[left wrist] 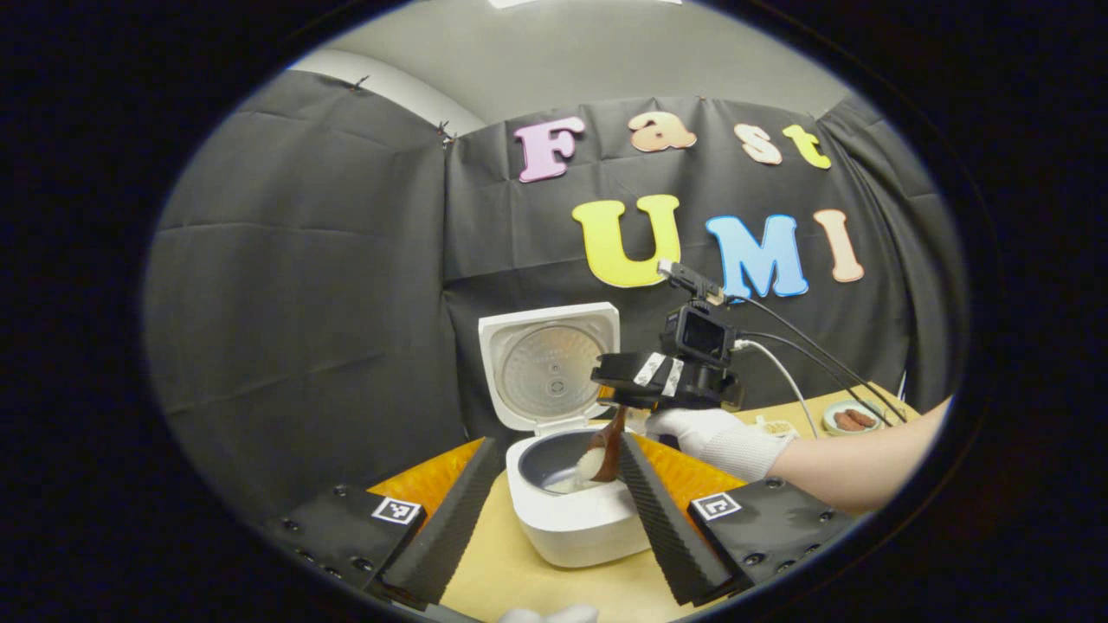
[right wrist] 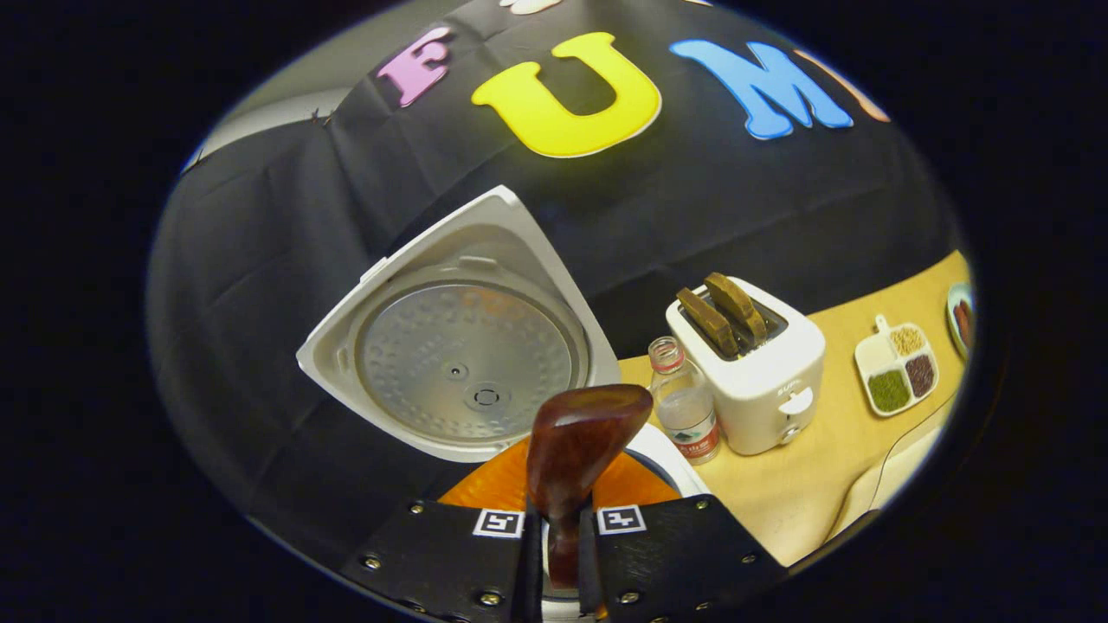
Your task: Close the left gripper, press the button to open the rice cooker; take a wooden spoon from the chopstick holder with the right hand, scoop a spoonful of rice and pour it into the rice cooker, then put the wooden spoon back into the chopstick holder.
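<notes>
your right claw clenched on wooden spoon | spoon tipped over open rice cooker, rice in its pot | your left claw released, near cooker on table

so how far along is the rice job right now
Done: the rice cooker lid stands open. In hand: the right gripper is shut on the wooden spoon, tipped over the rice cooker pot with rice spilling in. Left: returning the spoon to the chopstick holder.
</notes>
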